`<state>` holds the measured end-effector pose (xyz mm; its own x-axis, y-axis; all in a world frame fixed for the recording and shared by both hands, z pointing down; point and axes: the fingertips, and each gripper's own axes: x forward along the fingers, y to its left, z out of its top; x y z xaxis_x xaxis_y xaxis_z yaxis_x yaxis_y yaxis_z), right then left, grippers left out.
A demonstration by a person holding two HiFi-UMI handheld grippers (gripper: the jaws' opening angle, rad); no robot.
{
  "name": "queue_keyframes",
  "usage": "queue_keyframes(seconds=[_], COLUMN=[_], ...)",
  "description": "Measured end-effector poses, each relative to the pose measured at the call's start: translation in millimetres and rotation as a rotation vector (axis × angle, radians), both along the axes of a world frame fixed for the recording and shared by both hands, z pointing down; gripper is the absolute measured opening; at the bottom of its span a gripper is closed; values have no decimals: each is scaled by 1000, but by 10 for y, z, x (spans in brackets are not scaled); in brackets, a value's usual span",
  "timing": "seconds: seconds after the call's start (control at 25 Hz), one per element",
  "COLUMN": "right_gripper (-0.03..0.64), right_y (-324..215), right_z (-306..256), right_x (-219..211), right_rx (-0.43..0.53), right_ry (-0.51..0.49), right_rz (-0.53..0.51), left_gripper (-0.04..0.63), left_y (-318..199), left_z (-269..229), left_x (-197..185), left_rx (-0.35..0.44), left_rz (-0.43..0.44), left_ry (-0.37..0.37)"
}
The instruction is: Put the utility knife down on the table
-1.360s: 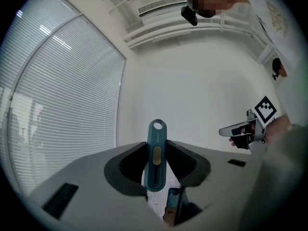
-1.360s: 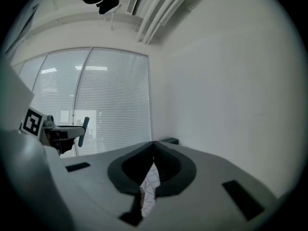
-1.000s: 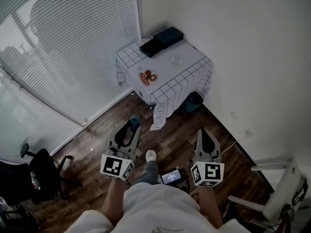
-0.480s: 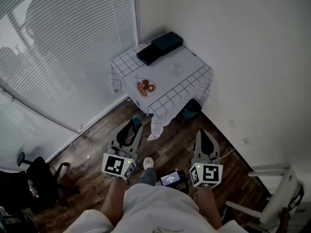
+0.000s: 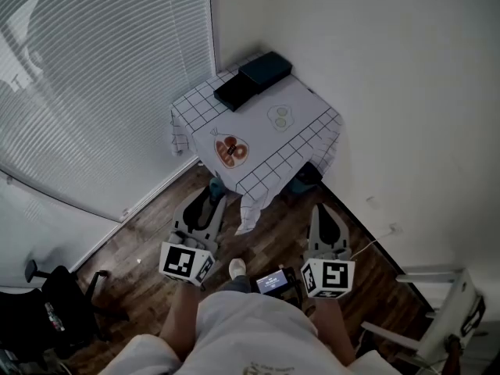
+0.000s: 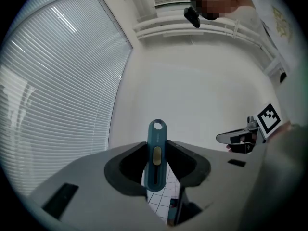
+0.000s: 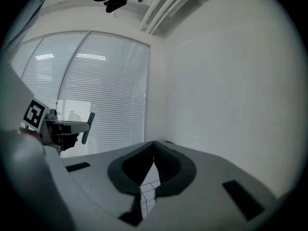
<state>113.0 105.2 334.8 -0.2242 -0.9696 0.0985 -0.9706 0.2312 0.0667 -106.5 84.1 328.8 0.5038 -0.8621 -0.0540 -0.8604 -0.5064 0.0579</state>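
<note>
Between the jaws of our left gripper (image 6: pixel 156 148) we clamp the teal utility knife (image 6: pixel 157 154) upright, its ringed end poking past the tips. Our right gripper (image 7: pixel 154 149) alongside is closed on nothing. Both point toward the checked-cloth table (image 5: pixel 306 112), well apart from it over the wooden floor (image 5: pixel 141 233).

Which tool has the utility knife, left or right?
The left tool: the teal utility knife is clamped between its jaws and sticks up past them. The right tool has its jaws together at the tips with nothing between them.
</note>
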Motion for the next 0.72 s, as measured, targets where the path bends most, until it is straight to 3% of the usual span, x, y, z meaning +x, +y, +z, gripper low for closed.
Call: queue_keyframes(seconds=[0.16, 0.44, 0.72], right_gripper=[8, 8, 8], right_y=[-148, -485, -1064], right_z=[-5, 31, 71], right_x=[2, 4, 70], right_rx=[5, -12, -17], right_ry=[32, 3, -33], right_rz=[16, -3, -50], left_gripper=[135, 135, 135], left_y=[-163, -490, -1004], left_z=[3, 41, 60], left_x=[-10, 20, 69], left_rx=[-5, -22, -27], left_rz=[19, 13, -38], left_ry=[3, 2, 1])
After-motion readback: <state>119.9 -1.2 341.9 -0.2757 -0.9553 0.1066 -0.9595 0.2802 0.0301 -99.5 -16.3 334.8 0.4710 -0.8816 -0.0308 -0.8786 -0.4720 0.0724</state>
